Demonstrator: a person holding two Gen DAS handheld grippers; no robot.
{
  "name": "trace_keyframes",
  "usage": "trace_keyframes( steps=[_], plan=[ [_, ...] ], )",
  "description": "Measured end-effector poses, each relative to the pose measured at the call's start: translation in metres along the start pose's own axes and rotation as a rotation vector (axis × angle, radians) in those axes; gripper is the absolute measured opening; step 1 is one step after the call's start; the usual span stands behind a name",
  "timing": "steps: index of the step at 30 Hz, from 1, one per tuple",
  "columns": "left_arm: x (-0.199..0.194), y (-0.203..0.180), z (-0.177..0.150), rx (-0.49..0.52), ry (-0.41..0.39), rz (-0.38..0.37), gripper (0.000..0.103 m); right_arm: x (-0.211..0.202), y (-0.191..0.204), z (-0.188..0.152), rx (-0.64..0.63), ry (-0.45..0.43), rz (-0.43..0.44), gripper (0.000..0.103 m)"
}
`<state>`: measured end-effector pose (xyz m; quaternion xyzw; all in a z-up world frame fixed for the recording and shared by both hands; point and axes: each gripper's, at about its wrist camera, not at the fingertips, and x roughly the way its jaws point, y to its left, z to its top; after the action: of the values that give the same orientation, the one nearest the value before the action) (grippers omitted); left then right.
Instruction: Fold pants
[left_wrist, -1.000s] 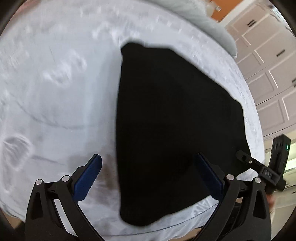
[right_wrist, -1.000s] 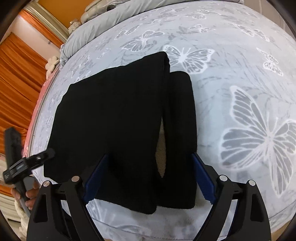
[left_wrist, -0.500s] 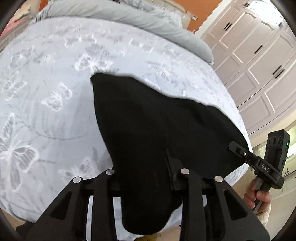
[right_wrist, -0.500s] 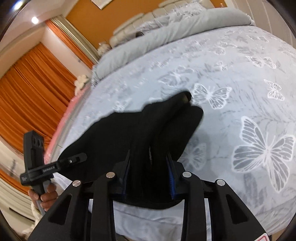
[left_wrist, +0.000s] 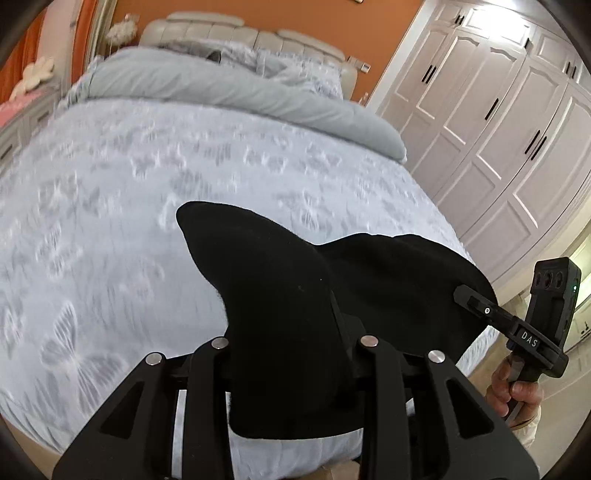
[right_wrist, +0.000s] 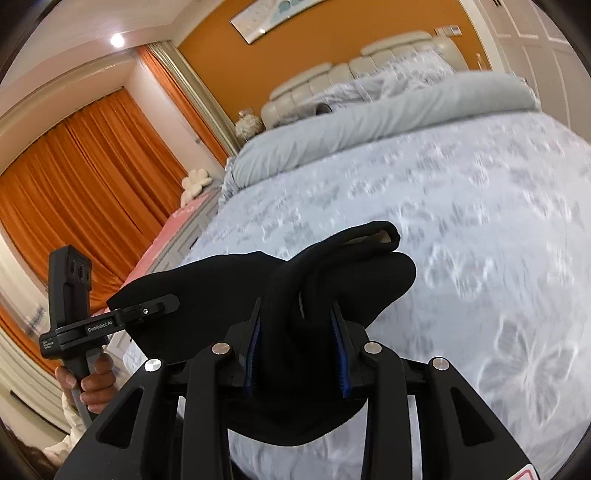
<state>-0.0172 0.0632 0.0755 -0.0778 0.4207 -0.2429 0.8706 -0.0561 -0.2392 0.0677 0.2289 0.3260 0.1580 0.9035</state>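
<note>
The biggest thing I see is the bed (left_wrist: 110, 229), with a pale cover full of butterfly shapes that fills most of both views. A grey blanket (left_wrist: 229, 88) is rolled up at about 12 o'clock, by the headboard. White closet doors (left_wrist: 498, 122) stand at 2 o'clock in the left view, and orange curtains (right_wrist: 85, 173) hang at 9 o'clock in the right view.

Next come the black pants (left_wrist: 280, 295). Their near end is lifted off the bed and the far end lies on the cover, toward 12 o'clock.

My left gripper (left_wrist: 291, 350) is clenched on one bunch of the black cloth. My right gripper (right_wrist: 295, 339) is clenched on another bunch, and its blue pads (right_wrist: 338, 332) press the cloth from both sides. In the left view I see the other gripper at 3 o'clock, with a hand (left_wrist: 513, 387) on its handle. In the right view the other one sits at 9 o'clock.

I think I am in the lift part of a fold. Both near corners are up in the air. Next I should carry them away from me, toward 12 o'clock, and lay them on the far end. I must keep both sides level so the edges match, and hold tight so the cloth does not slip
</note>
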Motion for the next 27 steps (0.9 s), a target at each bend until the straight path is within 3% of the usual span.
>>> trace_keyframes(
  steps=[14,20,27],
  plan=[
    [0.027,-0.008,0.152,0.099,-0.202,0.089,0.03,0.058,0.007,0.157,-0.085,-0.171,-0.023,0.03],
    [0.084,0.006,0.202,0.142,-0.291,0.142,0.03,0.108,-0.023,0.199,-0.08,-0.227,-0.036,0.03],
    [0.184,0.041,0.22,0.17,-0.299,0.184,0.031,0.193,-0.089,0.208,-0.045,-0.233,-0.058,0.03]
  ],
)
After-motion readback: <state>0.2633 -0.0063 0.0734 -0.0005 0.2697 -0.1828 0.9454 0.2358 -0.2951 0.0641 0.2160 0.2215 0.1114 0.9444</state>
